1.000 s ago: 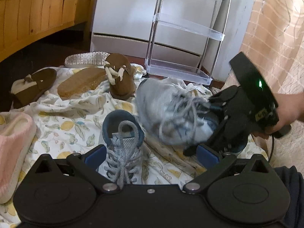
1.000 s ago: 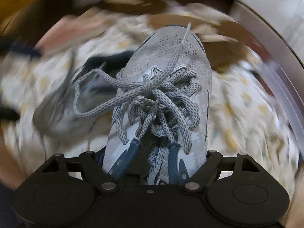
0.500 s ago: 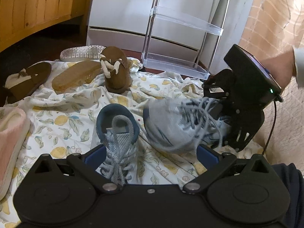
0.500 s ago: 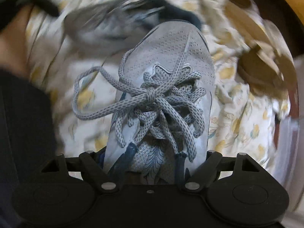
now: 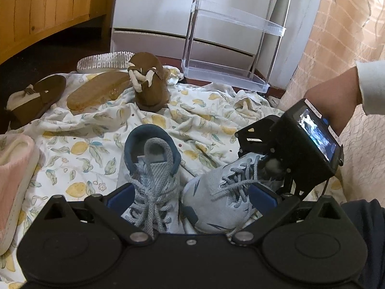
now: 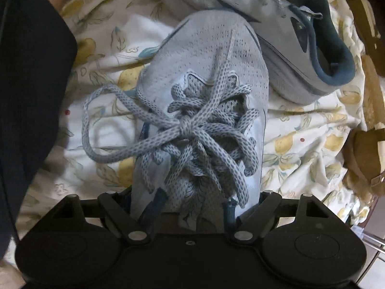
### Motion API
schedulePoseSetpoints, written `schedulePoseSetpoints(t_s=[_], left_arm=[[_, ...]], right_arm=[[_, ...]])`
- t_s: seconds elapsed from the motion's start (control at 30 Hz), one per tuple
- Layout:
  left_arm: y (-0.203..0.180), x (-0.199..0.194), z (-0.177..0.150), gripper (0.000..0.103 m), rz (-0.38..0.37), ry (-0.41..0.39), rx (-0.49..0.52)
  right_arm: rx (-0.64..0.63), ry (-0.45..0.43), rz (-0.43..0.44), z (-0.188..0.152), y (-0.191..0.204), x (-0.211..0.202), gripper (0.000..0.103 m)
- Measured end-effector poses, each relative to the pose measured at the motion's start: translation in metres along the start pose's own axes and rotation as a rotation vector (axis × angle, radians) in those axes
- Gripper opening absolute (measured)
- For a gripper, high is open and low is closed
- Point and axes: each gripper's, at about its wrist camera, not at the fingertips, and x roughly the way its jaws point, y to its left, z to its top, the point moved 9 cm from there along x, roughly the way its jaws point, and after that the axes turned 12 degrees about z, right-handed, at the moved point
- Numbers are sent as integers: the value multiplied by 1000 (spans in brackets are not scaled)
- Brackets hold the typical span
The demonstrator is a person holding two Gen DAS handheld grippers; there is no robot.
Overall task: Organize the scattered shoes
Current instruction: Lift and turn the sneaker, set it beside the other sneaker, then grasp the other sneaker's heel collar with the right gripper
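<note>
Below, right tongs [image 6: 190,200] pinching grey mesh sneaker [image 6: 204,91], tangled woven laces, left tongs [image 5: 190,196] spread, second sneaker [image 5: 151,166] seemingly between them.

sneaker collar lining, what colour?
Dark navy blue on the light grey sneaker; the collar shows best in the right wrist view.

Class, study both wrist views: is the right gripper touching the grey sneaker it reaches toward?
Touching. The right wrist view shows the right gripper closed around the grey sneaker at its heel end, both sides pressed in.
</note>
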Motion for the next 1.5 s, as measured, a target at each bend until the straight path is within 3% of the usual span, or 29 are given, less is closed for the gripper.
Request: schedulePoseSetpoints(t_s=[0.13, 0.47, 0.63, 0.83, 0.97, 1.1, 1.17, 1.33, 1.43, 1.5], left_arm=[[0, 0, -1, 102, 6, -3, -1], [-1, -2, -1, 102, 55, -26, 42], [0, -7, 2, 102, 72, -51, 42], [-4, -16, 7, 103, 92, -93, 71], [-2, -23, 11, 103, 100, -116, 71], [1, -29, 14, 102, 106, -135, 63], [3, -31, 15, 103, 101, -129, 38], [-1, -34, 15, 103, 93, -133, 57], [-4, -31, 12, 103, 106, -127, 88], [-4, -28, 11, 103, 118, -123, 102]], right_arm=[[35, -14, -15, -6, -4, -8, 94], [81, -114, -62, -1, -11, -59, 98], [238, -234, -53, 6, 0, -100, 98], [717, -484, -168, -5, -21, -161, 98], [1122, -674, -128, -16, -25, -180, 98], [1451, -791, -34, -20, -17, -167, 98], [1626, -866, -34, -28, -9, -155, 98], [2078, -1007, 70, -50, 5, -105, 98], [2287, -1091, 136, -54, 6, -80, 98], [2348, -1082, 126, -54, 1, -71, 98]])
